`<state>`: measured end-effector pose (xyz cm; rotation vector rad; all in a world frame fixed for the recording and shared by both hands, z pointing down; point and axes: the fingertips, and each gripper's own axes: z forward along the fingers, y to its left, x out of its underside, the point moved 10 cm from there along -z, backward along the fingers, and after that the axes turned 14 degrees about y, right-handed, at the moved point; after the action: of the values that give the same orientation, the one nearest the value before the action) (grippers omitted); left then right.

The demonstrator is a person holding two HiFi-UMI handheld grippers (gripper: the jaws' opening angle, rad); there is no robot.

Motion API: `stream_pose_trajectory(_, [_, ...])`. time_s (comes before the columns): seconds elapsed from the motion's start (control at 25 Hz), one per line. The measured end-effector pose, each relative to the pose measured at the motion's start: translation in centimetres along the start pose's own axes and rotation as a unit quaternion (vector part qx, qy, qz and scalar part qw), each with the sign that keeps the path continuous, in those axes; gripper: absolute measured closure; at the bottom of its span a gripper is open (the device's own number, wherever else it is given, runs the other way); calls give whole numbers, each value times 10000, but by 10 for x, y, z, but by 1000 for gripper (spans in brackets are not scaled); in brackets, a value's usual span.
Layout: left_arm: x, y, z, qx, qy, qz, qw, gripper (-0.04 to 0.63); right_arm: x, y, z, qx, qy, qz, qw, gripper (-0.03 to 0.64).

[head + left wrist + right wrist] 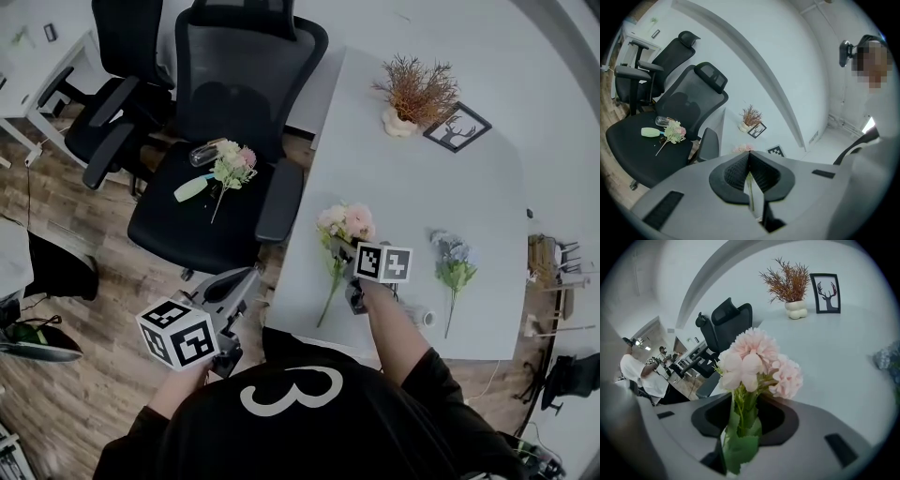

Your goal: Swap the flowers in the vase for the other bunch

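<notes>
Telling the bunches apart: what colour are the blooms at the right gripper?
Pale pink; the bunch shows best in the right gripper view.

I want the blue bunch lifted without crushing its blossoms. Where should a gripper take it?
Grip the blue bunch on its bare lower stem, coming straight down with the jaws across it. It lies flat on the table, blossoms pointing away from the person.

A white table [412, 216] took up the right of the head view, with a black mesh chair [234, 75] just beside its left edge. A second black chair [122, 47] stood behind that one, near a white desk [28, 56] in the corner. The floor [84, 244] was brown wood planks. At the table's far end stood a dried plant [417, 89] in a white pot and a black-framed deer picture [457, 128]. The walls [787, 61] were plain white and evenly lit.
</notes>
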<state>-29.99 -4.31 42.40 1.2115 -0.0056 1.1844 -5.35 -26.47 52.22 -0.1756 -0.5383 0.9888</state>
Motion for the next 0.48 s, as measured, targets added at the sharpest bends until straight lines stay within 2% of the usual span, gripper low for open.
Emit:
stream_pose_trajectory(0.12, [3,-1,-5,-25,-8,-9,10000,584,0,2,-3,16,-91,-33,10000,480])
stream_pose_trajectory(0.48, [15,-13,-23,-113,-69,66,9999,584,9,19,-21,2,-399,-279,9988,503])
